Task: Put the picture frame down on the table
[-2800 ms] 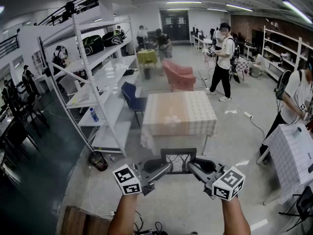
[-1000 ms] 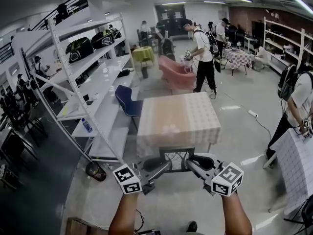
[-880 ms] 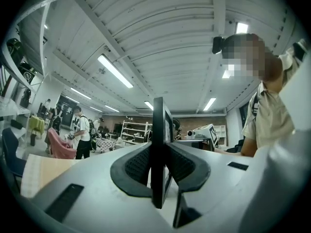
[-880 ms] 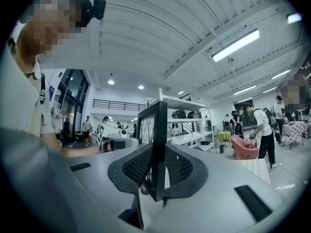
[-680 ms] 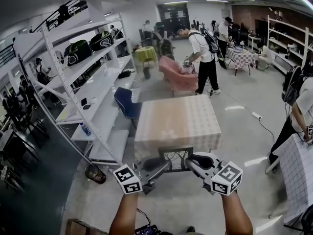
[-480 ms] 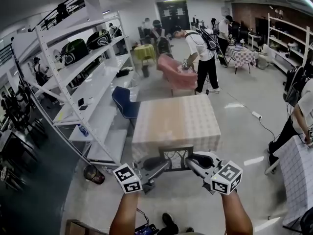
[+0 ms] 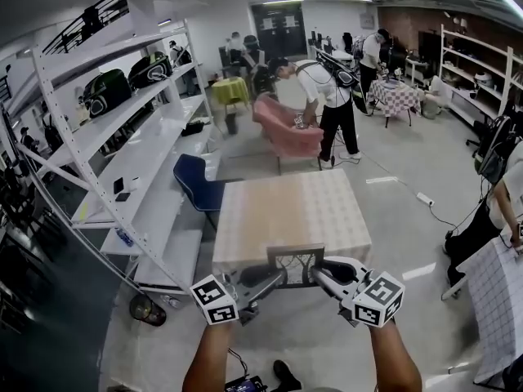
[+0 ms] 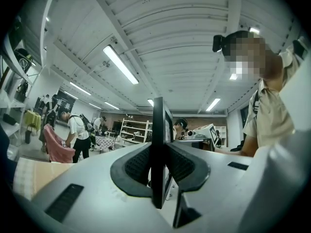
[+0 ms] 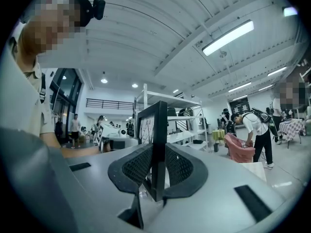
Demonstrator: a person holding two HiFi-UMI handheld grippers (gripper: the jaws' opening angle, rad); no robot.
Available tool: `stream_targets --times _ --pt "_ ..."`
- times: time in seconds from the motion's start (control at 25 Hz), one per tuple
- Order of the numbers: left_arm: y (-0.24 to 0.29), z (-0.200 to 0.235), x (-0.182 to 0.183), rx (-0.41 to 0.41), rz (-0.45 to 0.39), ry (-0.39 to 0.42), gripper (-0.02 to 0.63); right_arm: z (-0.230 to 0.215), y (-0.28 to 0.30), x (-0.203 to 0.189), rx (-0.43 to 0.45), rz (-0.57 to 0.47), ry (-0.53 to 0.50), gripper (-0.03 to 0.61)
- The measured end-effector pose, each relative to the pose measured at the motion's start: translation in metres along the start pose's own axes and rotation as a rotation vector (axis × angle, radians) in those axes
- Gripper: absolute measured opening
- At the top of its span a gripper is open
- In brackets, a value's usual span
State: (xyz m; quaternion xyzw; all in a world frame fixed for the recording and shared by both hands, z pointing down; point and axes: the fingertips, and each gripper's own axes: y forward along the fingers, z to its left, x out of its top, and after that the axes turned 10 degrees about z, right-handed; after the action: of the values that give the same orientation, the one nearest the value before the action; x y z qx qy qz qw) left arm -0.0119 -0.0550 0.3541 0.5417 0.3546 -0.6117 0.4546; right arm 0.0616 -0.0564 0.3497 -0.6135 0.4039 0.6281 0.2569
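Checked table [image 7: 292,211] ahead in head view, picture frame [image 7: 297,265] upright before its near edge; closer in gripper views, left gripper [image 8: 158,166] and right gripper [image 9: 156,166] clamped on its opposite edges.

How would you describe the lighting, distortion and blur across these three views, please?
Head view: fisheye bows the shelf rack; even overhead light, the table slightly soft. Left gripper view: dark round border, a ceiling light glares, the picture frame sharp. Right gripper view: same border, distant people soft.
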Motion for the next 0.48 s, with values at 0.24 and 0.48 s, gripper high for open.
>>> stream_targets --times 0.24,0.48 --pt "0.003 0.074 0.01 -0.032 0.009 -0.006 0.079 -0.045 0.056 0.012 -0.032 -0.005 0.015 0.078" --pt "0.003 0.134 0.01 -0.056 0.017 -0.017 0.079 -0.078 0.104 0.014 -0.059 0.002 0.029 0.078"
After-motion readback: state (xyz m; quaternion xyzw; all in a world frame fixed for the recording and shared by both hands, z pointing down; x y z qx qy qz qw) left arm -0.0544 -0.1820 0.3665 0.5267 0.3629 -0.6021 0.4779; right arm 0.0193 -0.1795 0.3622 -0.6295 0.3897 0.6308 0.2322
